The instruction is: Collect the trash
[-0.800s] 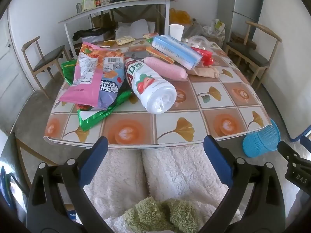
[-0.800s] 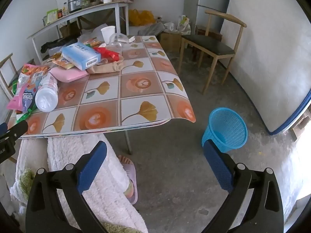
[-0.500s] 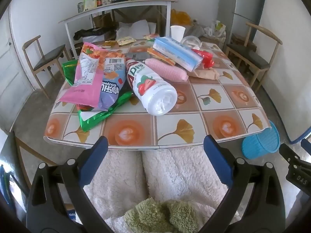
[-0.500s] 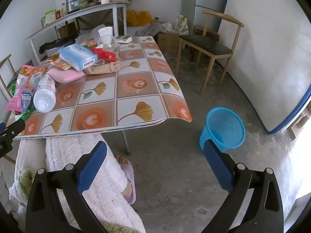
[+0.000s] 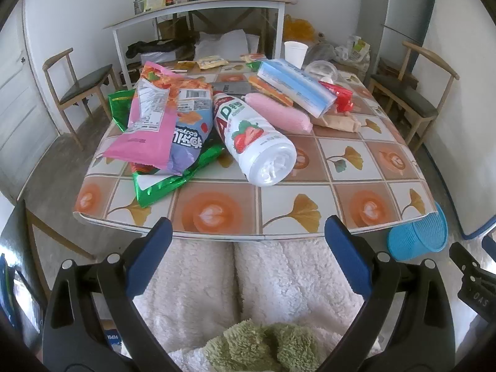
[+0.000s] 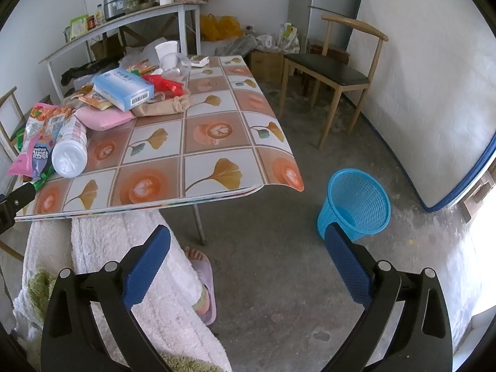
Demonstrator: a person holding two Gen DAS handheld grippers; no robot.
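Observation:
Trash litters the patterned table (image 5: 310, 214): a white strawberry drink bottle (image 5: 254, 139) on its side, pink and purple snack bags (image 5: 161, 124) over a green wrapper (image 5: 161, 183), a pink pack (image 5: 279, 113), a blue box (image 5: 294, 86), a red wrapper (image 5: 339, 99) and a paper cup (image 5: 294, 52). My left gripper (image 5: 248, 260) hangs open over the person's lap, short of the table's near edge. A blue mesh bin (image 6: 356, 204) stands on the floor to the right of the table. The right gripper (image 6: 248, 263) is open above the floor, its right finger beside the bin.
Wooden chairs (image 6: 334, 71) (image 5: 80, 83) stand on either side of the table. A metal shelf table (image 5: 198, 9) with pots and jars lines the back wall. The person's fluffy white trousers (image 5: 248, 294) and slippered foot (image 6: 201, 282) fill the foreground.
Both views have shifted slightly: the table and the bin sit a little lower and closer in the frames. Both grippers stay open and empty.

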